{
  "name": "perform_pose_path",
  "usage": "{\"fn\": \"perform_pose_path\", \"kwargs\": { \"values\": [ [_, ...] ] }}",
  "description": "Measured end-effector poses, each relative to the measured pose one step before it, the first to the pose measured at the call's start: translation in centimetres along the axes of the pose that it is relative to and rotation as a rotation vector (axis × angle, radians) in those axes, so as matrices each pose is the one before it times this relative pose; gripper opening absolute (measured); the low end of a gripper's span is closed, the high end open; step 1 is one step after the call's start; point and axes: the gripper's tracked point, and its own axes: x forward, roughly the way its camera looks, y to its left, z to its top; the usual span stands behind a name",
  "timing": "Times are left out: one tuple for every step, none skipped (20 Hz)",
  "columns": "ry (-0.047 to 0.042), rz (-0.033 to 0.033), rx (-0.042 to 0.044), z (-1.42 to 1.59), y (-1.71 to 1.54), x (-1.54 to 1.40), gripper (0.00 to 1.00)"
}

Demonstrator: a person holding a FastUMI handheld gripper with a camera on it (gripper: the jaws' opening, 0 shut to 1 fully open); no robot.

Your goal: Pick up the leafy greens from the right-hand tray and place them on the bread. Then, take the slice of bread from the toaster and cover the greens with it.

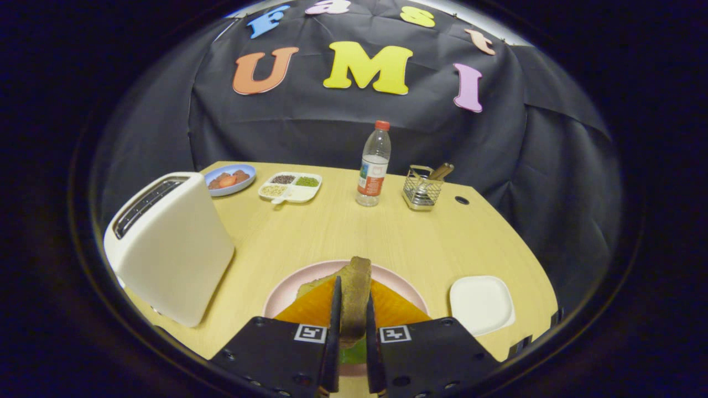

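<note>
The gripper [352, 326] is clamping a bread slice [354, 293] edge-on, its long axis pointing straight ahead, above the pink plate [287, 293] on the counter [332, 232].

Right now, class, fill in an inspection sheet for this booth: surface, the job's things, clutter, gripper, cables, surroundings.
Surface: wooden table, with a round hole near the wire basket.
Job's things: bread slice held on edge over the pink plate; orange sheet and a bit of green below it; toaster beside the plate; white tray bare.
Clutter: blue dish, divided dish, bottle, wire basket.
Gripper: gripper shut on the bread slice.
Cables: nothing seen.
Surroundings: black cloth wall.
</note>
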Motion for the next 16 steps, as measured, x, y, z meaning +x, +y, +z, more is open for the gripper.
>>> {"fn": "perform_pose_path", "kwargs": {
  "values": [
    [0.00494,-0.01126,-0.00498,-0.429,-0.395,0.299,0.2],
    [0.00881,-0.00857,-0.00197,-0.647,-0.389,0.331,0.2],
    [0.00826,-0.00554,0.00326,-0.444,-0.298,0.263,0.2],
    [0.00963,-0.00612,0.00675,-0.423,-0.313,0.229,0.2],
    [0.0057,0.00285,0.00671,-0.308,-0.15,0.316,0.22],
    [0.00255,0.00368,0.00381,-0.316,-0.073,0.232,0.28],
    [0.00123,0.00213,0.00113,-0.227,-0.165,0.189,0.28],
    [-0.00117,-0.00766,0.00263,-0.263,-0.245,0.225,0.28],
    [0.0038,0.00508,0.00287,-0.161,-0.079,0.168,0.32],
    [0.00094,0.00751,0.0062,-0.358,0.09,0.133,0.4],
    [-0.00234,-0.00396,0.00407,-0.097,-0.306,0.111,0.44],
    [-0.00422,-0.00529,0.00847,-0.149,-0.39,0.13,0.48],
    [0.00176,-0.0143,0.01401,-0.218,-0.488,0.268,0.52],
    [0.00524,0.00635,0.01335,-0.288,-0.028,-0.057,0.56],
    [-0.00653,0.00468,0.00864,-0.011,-0.126,0.092,0.61],
    [-0.0057,-0.01208,-0.00132,0.003,-0.099,-0.046,0.65]
  ]
}}
